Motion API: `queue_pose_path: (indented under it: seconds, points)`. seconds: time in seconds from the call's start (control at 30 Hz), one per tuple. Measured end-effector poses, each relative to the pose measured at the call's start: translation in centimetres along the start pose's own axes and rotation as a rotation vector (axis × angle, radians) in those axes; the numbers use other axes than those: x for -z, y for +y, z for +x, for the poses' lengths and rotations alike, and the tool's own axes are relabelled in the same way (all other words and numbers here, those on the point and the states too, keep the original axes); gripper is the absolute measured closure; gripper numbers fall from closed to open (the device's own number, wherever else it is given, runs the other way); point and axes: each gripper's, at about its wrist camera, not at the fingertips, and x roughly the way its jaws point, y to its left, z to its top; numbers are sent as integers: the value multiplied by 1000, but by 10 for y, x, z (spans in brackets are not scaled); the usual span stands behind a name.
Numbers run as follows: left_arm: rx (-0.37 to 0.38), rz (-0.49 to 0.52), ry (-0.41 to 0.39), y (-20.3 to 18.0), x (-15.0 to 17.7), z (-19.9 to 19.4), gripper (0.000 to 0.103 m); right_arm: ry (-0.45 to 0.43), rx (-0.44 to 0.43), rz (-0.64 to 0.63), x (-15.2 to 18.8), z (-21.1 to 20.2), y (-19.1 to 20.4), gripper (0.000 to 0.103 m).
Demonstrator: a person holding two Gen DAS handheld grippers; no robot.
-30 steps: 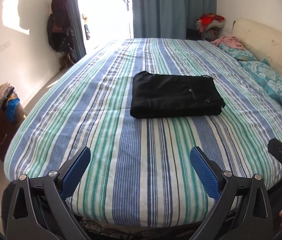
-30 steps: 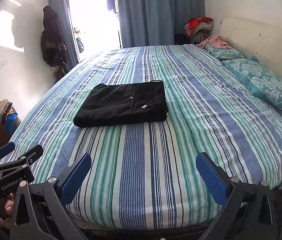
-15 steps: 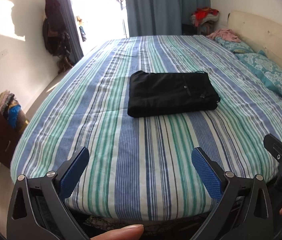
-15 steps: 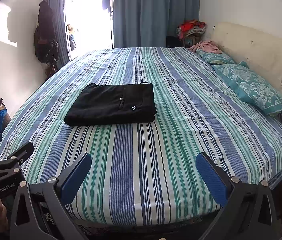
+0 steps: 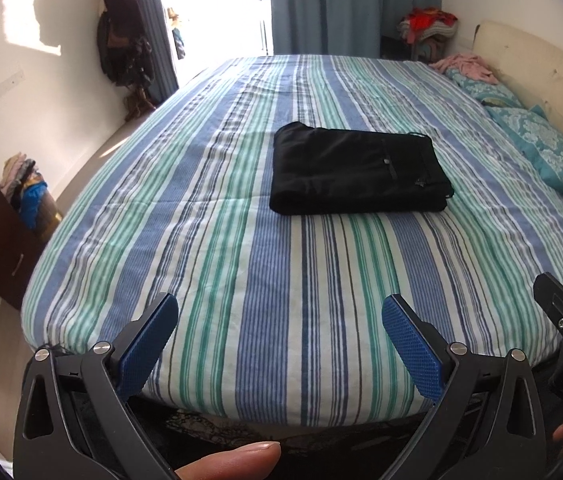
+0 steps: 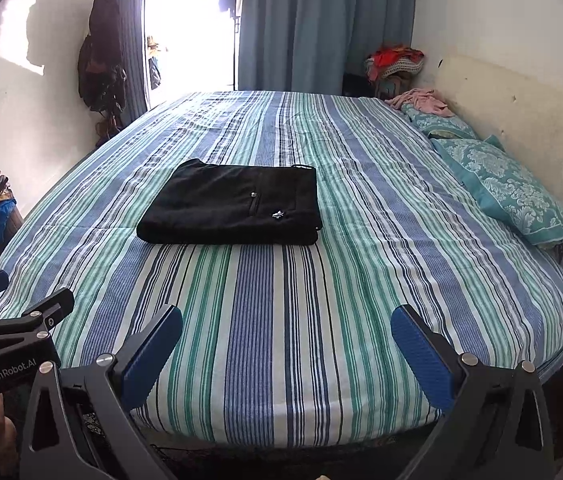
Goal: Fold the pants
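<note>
Black folded pants point(image 5: 357, 172) beyond both tools

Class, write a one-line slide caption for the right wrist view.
Folded black pants lie on the striped bed; the open right hand-held gripper hangs at its near edge.

Matt black cloth pants point(image 6: 233, 210) lie on smooth striped cotton-like bedsheet point(image 6: 289, 320).
</note>
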Motion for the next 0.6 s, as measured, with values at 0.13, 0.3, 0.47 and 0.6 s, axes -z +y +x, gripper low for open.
queue_pose_path:
  seconds: [0.13,0.3,0.47,0.6]
  points:
    - [-7,2,-13,1,-1,-2,1,10,0,-4,2,1,2,0]
    - [8,2,-7,1,-1,-2,1,12,0,-4,2,1,3,0]
    - [13,12,-9,-1,-1,-1,1,19,-3,-1,5,3,3,0]
    - [13,-3,4,1,0,1,1,25,-9,1,7,4,4,0]
